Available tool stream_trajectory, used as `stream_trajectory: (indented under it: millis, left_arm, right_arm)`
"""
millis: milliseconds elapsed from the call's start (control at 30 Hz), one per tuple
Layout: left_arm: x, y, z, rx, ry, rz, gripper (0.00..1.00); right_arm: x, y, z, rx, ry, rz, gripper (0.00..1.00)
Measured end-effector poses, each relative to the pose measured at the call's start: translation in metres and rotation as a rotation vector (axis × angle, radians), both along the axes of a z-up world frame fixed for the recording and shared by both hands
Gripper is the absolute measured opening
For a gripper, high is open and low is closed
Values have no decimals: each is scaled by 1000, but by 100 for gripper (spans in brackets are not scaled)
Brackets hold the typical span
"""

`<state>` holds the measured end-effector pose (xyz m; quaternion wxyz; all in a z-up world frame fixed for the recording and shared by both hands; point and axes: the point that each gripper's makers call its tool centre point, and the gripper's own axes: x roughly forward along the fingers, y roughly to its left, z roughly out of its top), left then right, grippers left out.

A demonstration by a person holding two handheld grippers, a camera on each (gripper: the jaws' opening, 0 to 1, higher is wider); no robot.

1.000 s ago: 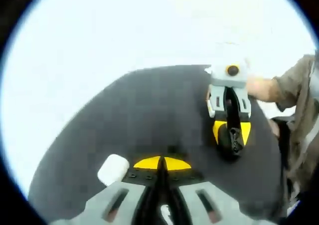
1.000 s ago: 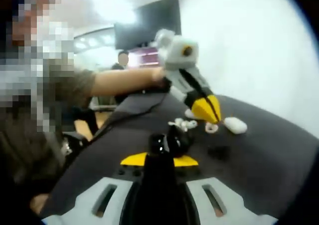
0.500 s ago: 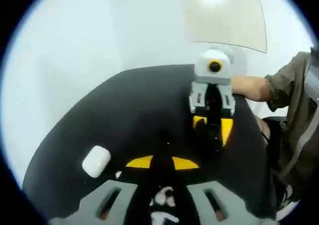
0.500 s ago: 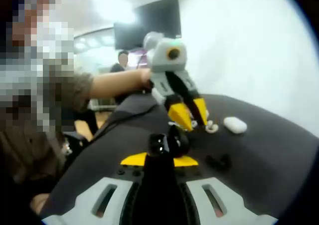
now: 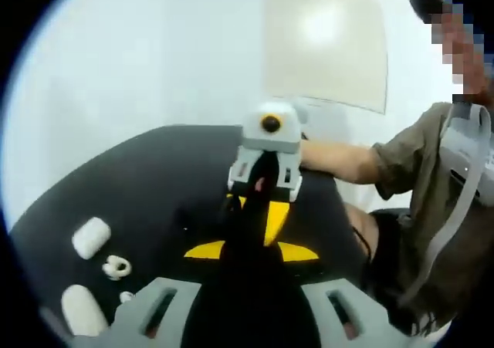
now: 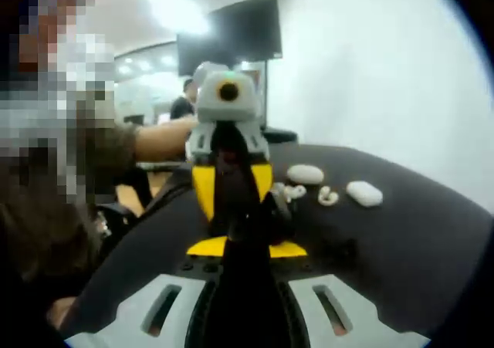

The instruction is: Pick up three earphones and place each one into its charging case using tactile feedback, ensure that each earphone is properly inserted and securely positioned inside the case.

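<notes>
Left gripper view: left gripper (image 5: 248, 249) meets right gripper (image 5: 261, 209); jaw gap unclear. Cases (image 5: 91, 237) and earphone (image 5: 116, 268) lie left on bench (image 5: 139, 178).
Right gripper view: right gripper (image 6: 247, 228) grips a dark item, seemingly.
Risk: misaligned handover drops it.

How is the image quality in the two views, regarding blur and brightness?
Left gripper view: soft overall, the white cases smeared, the wall washed out. Right gripper view: the near gripper is a dark blur, and the ceiling light glares.
</notes>
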<state>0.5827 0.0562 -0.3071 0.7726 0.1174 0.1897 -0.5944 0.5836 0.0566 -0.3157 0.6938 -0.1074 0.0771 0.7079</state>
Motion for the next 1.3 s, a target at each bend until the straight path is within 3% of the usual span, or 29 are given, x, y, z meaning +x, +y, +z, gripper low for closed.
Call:
stream_trajectory:
  millis: [67, 200, 367, 467, 567, 667, 833, 967, 1100, 1200, 1233, 1300]
  left_arm:
    - [0, -5, -4, -15, 22, 1, 22]
    - [2, -9, -7, -43, 7, -10, 21]
    - [2, -6, -6, -90, 15, -12, 17]
    - [3, -5, 4, -133, 0, -14, 14]
    - [1, -5, 3, -142, 10, -25, 14]
    - [2, -3, 4, -148, -17, -13, 14]
    - [-2, -6, 10, -206, 16, -49, 24]
    - [-1, -6, 9, -184, -23, -33, 15]
    - [2, -7, 9, -183, -17, -29, 14]
    - [2, -8, 8, -181, -17, -24, 14]
    - [2, -8, 8, -180, -16, -22, 14]
    - [2, -8, 8, -178, -18, -20, 14]
  right_arm:
    - [0, 0, 0, 0, -6, 1, 19]
    - [-1, -1, 0, -1, -23, 7, 19]
    - [2, -2, -1, -12, 2, -13, 21]
    - [5, -3, -3, -28, 9, -30, 26]
    - [1, -5, 1, -7, 27, -19, 24]
    - [1, -6, 2, -7, 55, -20, 20]
    - [-2, -5, 1, -11, 22, -12, 19]
    - [-6, -3, 0, -13, -17, 15, 19]
    - [-1, -7, 1, -25, 13, -3, 21]
    - [6, -22, 18, 48, 125, -47, 25]
    - [9, -29, 24, 72, 159, -69, 25]
    - [31, -48, 36, 126, 191, -195, 22]
